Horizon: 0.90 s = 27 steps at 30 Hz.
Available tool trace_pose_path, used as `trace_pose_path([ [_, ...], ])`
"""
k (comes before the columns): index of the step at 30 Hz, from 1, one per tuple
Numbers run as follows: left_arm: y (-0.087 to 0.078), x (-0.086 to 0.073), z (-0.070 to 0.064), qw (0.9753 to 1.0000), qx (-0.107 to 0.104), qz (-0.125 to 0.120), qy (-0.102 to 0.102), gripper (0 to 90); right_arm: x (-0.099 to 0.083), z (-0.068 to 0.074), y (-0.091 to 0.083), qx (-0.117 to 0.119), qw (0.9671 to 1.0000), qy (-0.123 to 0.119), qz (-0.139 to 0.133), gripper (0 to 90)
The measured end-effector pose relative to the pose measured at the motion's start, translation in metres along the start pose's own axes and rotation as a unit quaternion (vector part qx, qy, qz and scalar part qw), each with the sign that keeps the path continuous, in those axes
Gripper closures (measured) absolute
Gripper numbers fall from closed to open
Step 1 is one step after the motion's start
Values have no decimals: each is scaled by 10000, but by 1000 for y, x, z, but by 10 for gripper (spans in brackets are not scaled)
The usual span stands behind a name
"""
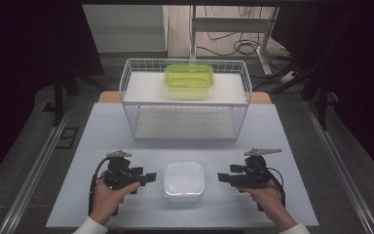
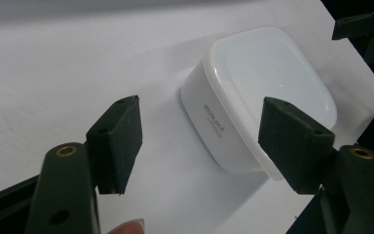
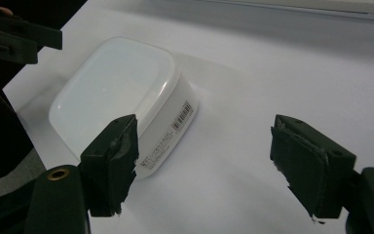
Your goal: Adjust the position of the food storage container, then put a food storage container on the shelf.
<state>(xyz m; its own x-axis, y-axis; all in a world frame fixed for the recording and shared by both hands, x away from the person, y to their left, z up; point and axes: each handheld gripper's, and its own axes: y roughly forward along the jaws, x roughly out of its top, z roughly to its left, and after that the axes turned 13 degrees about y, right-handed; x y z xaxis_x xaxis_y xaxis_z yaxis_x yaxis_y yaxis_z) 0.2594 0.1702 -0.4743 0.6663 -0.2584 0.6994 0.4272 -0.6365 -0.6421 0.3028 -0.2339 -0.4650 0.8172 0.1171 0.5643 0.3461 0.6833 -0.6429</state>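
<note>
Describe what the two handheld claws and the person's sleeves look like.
Both the left claw and the right claw are black, each with two blocky padded jaws, brass-coloured rivets at the jaw roots, a grey three-cornered plate on top and a black trailing cable. The right claw's pads look frayed at the edges. The sleeves are white.

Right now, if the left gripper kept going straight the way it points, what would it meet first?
Most likely the white lidded container: the left gripper points at its side across bare table, jaws open. Depth is unclear, but nothing lies between them.
</note>
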Motion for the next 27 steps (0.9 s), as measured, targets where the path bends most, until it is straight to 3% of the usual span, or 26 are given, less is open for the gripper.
trace_pose_path([
  [7, 1, 2, 1, 9999, -130, -25, -11, 322, -1, 2, 1, -142, 9999, -19, 7, 251],
  [15, 9, 6, 2, 9986, -474, -40, -229, 329, -2, 9, 6, 147, 9998, 146, 3, 270],
  [19, 15, 9, 4, 9965, -722, -34, -413, 326, 5, 16, 10, 282, 9992, 274, -59, 297],
  [27, 23, 11, 5, 9958, -797, 63, -445, 336, 10, 29, 26, 380, 9985, 400, 48, 334],
])
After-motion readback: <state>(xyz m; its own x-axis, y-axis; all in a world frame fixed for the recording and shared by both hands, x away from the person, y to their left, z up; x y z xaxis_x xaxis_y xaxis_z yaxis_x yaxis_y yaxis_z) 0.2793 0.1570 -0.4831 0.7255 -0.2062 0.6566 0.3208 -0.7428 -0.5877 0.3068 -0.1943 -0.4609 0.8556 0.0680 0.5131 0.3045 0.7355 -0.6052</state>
